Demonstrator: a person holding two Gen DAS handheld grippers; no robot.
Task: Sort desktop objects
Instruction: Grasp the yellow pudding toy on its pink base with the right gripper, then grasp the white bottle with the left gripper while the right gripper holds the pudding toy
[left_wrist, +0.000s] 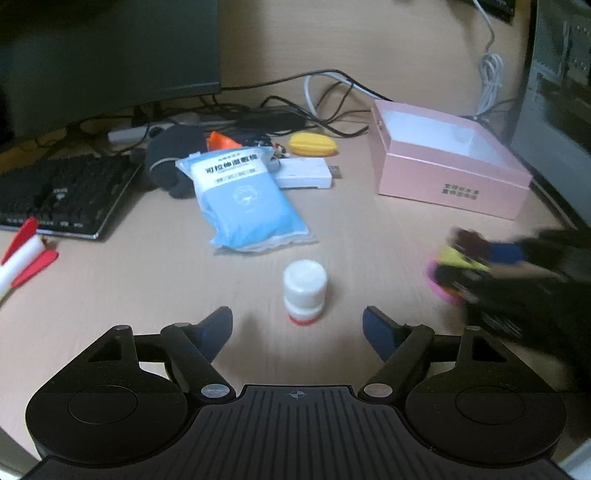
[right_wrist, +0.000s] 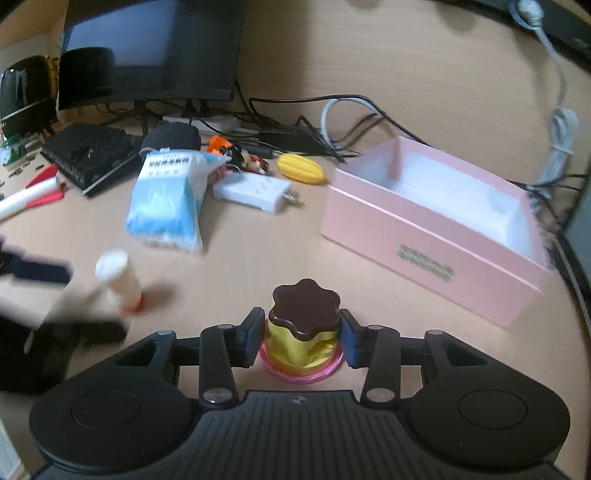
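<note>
My right gripper (right_wrist: 302, 338) clamps one pudding toy (right_wrist: 303, 332) on the desk (right_wrist: 406, 74); my left gripper (left_wrist: 297, 325) gapes around one white bottle (left_wrist: 305, 291), untouched. One pink box (right_wrist: 424, 236) sits beyond; only the right view shows two black speakers (right_wrist: 51, 85).

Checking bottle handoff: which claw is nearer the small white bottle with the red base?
Left. The left claw is open with the white bottle standing just ahead of its tips. The right claw is off to the side, shut on the pudding toy.

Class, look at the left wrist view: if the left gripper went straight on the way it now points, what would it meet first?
Probably the small white bottle with the red base: it stands upright just ahead of the open left gripper, roughly centred between its fingers. Depth is hard to judge.
</note>
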